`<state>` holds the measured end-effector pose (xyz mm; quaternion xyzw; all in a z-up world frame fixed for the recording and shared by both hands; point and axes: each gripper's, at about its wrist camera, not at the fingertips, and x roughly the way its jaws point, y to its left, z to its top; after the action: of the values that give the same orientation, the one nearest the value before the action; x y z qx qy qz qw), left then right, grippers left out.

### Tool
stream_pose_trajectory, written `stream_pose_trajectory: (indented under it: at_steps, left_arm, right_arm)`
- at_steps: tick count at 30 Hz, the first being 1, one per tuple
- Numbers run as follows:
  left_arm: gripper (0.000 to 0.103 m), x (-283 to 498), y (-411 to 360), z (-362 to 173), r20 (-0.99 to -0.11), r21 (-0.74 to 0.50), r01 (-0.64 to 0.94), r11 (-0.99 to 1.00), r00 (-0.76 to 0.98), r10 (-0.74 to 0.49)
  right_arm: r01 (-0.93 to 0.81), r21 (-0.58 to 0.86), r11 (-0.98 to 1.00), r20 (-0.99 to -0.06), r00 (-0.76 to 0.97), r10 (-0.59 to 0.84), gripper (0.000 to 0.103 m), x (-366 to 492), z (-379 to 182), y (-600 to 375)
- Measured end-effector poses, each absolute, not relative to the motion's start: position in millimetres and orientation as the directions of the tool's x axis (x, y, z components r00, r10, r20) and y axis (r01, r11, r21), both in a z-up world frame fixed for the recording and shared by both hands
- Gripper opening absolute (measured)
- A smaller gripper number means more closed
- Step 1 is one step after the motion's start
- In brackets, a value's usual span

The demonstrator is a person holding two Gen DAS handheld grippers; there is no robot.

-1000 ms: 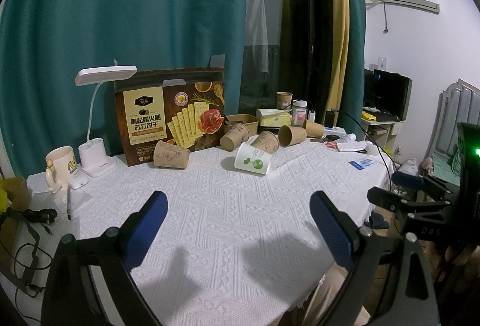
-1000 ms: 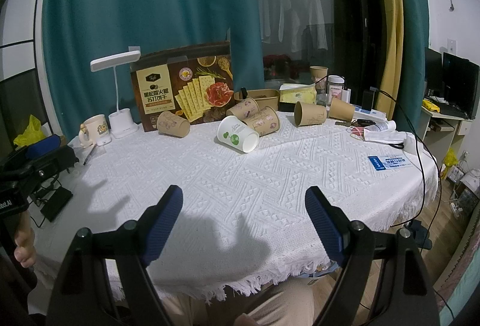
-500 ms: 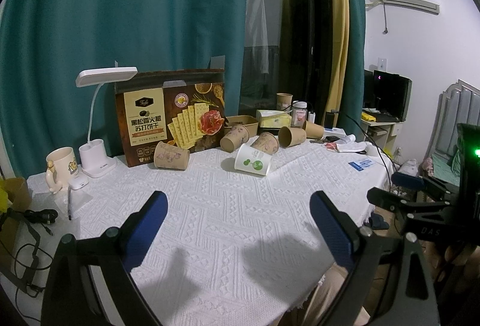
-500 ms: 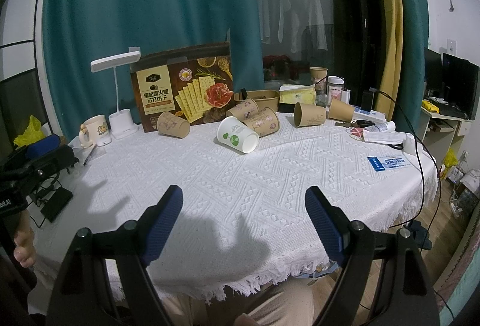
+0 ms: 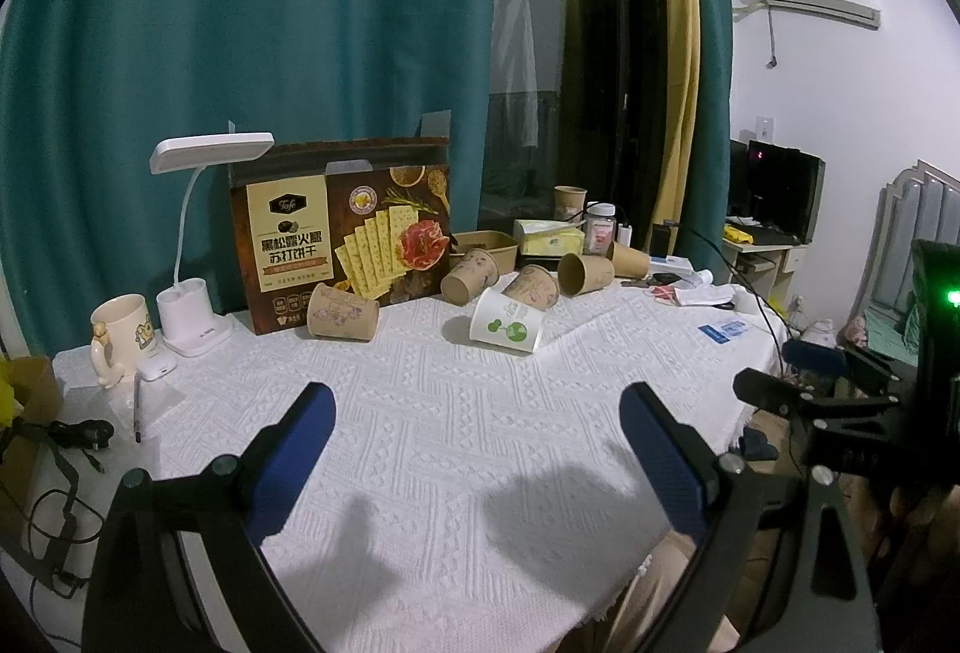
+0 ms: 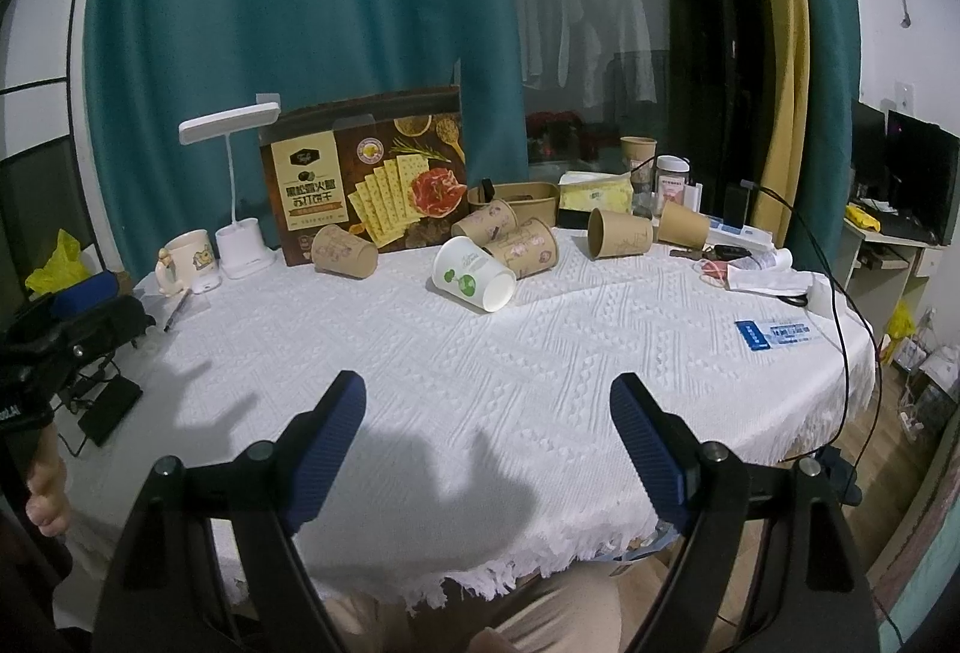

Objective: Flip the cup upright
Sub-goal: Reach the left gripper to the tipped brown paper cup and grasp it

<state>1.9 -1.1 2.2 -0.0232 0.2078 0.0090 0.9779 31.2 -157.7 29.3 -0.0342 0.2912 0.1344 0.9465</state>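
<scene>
Several paper cups lie on their sides at the far part of the white tablecloth. A white cup with green print lies nearest. Brown cups lie around it: one at the left, two behind it, two further right. My left gripper is open over the near cloth, far from the cups, nothing between its blue pads. My right gripper is open too, over the near edge, with nothing in it.
A cracker box, a white desk lamp and a mug stand at the back left. A tissue box, a jar and an upright cup stand behind. Cables and papers lie at the right.
</scene>
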Motion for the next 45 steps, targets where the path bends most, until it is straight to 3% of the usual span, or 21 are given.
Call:
stream_pose_trajectory:
  at_steps: [4, 8, 13, 20, 33, 45]
  left_arm:
    - [0.096, 19.2, -3.8, 13.0, -0.427, -0.055, -0.033, 0.998, 0.904, 0.007]
    - [0.096, 51.2, 16.2, 5.5, -0.506, -0.159, -0.039, 0.987, 0.861, -0.047]
    - [0.096, 98.6, 41.3, -25.2, -0.611, -0.236, -0.090, 0.968, 0.788, -0.076]
    - [0.096, 164.8, 94.8, -59.9, -0.673, -0.402, -0.217, 0.889, 0.729, -0.126]
    - [0.096, 278.0, 165.3, -91.0, -0.738, -0.506, -0.448, 0.737, 0.667, -0.103]
    - [0.096, 363.6, 199.4, -112.6, -0.805, -0.462, -0.634, 0.620, 0.593, 0.006]
  right_arm:
    - [-0.265, 0.022, 0.964, -0.579, 0.783, 0.228, 0.082, 51.2, 29.2, -160.3]
    - [-0.246, 0.041, 0.968, -0.622, 0.752, 0.217, 0.082, 76.7, 18.0, -161.1]
    - [-0.237, 0.054, 0.970, -0.660, 0.721, 0.213, 0.082, 106.8, 0.2, -162.8]
    - [-0.225, 0.104, 0.969, -0.705, 0.670, 0.232, 0.082, 177.7, -22.3, -162.9]
    - [-0.195, 0.145, 0.970, -0.733, 0.637, 0.237, 0.082, 300.0, -29.8, -153.0]
    - [-0.166, 0.183, 0.969, -0.736, 0.630, 0.248, 0.082, 337.7, -47.4, -150.9]
